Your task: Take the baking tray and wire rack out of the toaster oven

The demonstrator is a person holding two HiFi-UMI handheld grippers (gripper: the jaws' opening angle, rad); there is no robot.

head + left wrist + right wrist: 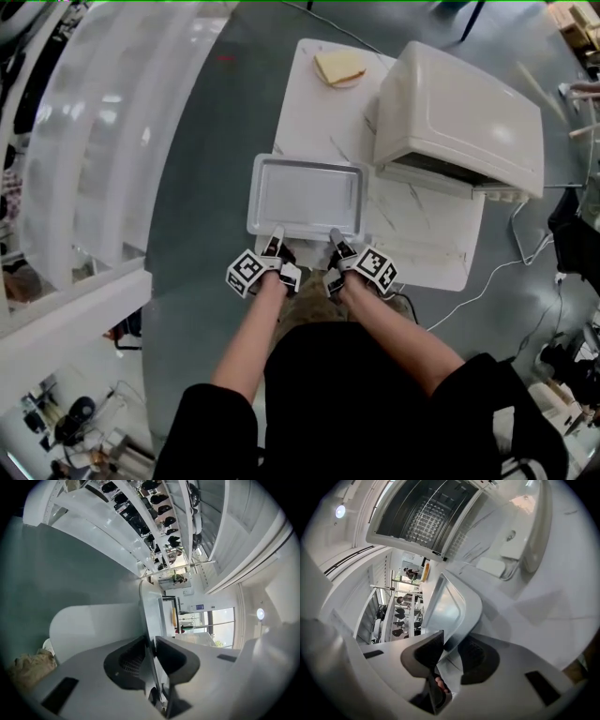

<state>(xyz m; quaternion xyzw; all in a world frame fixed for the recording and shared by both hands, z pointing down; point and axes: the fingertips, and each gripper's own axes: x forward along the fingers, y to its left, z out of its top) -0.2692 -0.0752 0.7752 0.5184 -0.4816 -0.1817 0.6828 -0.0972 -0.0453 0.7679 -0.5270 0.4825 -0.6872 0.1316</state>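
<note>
The left hand-held gripper [276, 242] and the right hand-held gripper [336, 242] both grasp the baking tray [307, 197] by its near rim above the bench [424, 246]

Forearms forward, parallel; left gripper [275, 232], right gripper [335, 234] fingers pinching baking tray [307, 197].

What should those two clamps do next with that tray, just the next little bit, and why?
Probably set the baking tray flat on the white table and let go. The left gripper and right gripper both pinch its near rim, and the wire rack still sits inside the toaster oven.
</note>
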